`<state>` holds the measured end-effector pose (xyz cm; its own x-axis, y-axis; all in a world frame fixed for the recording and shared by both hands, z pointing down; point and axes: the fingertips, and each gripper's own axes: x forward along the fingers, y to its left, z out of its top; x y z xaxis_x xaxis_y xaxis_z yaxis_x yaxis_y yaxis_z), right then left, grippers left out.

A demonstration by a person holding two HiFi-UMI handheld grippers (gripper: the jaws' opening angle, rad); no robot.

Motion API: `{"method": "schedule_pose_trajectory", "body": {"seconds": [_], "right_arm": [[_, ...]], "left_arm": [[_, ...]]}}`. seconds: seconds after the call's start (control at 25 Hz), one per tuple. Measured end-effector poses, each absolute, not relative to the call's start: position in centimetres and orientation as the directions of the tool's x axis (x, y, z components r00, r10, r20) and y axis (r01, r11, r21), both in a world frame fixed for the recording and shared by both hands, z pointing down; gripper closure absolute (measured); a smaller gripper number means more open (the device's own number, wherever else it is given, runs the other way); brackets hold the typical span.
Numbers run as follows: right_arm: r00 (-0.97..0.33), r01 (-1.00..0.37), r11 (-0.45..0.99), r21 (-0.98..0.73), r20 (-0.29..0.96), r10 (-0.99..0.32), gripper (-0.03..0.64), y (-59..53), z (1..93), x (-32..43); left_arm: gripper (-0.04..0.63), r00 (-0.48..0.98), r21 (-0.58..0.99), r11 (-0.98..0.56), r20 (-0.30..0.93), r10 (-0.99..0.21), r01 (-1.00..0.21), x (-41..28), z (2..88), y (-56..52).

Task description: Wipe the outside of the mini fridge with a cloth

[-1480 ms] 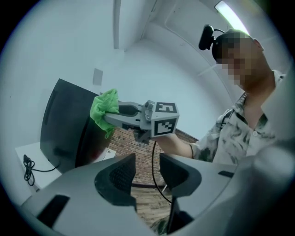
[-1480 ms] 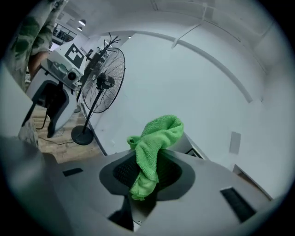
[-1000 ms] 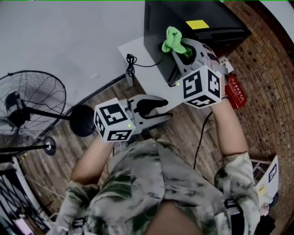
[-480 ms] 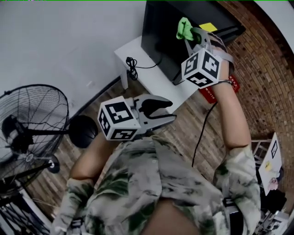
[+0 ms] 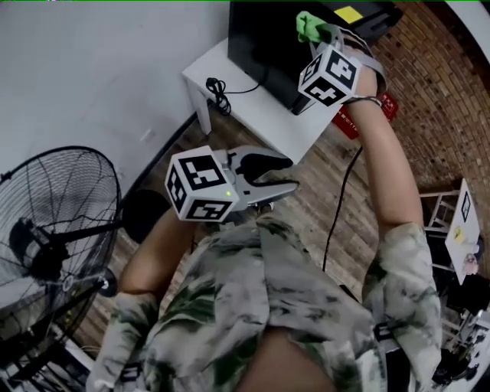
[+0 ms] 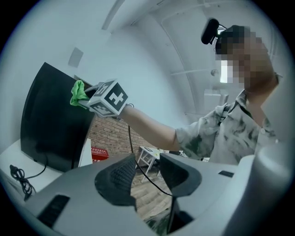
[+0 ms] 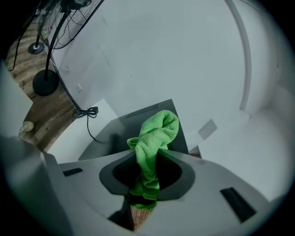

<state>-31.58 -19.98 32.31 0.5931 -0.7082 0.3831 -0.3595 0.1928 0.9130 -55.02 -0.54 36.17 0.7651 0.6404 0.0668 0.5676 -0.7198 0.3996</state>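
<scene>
Far left in the head view, a black standing fan (image 5: 53,230) with a round wire cage on a thin pole, above wood-plank floor (image 5: 321,199). Next, close to the body, the left gripper (image 5: 282,176): grey moulded plastic, a cube of black-and-white square markers at its back, jaws standing well apart and holding nothing. Shown only by the left gripper view: ribbed dark pads, and through the gap between them floor planks and a thin black cord. Farther off and to the right, a white flat-topped table (image 5: 253,115) bearing a coiled black cable (image 5: 218,92) at its left end and the mini fridge (image 5: 264,42), a smooth black box with flat sides. On the fridge's top, seen in the head view alone, a square yellow note (image 5: 349,14). At the fridge's upper right edge, the right gripper (image 5: 321,34) held out at arm's length, jaws clamped on the cloth (image 5: 308,25). Clear only in the right gripper view: bright green looped terry, folded double, one rounded end bulging past the jaw tips toward the fridge top, the other hanging below them. Contact between cloth and fridge not certain from any view. Right of the table, a red item with white lettering (image 5: 352,122) against a brick surface (image 5: 429,92).
</scene>
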Motion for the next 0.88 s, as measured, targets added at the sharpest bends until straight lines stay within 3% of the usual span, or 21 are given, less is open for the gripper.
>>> {"method": "schedule_pose_trajectory", "body": {"seconds": [0.88], "right_arm": [[0.58,-0.541,0.237,0.807,0.562,-0.59,0.512,-22.0,49.5,-31.5]], "left_arm": [[0.42,0.773,0.454,-0.712,0.075,0.63,0.536,-56.1,38.2,-2.7]]}}
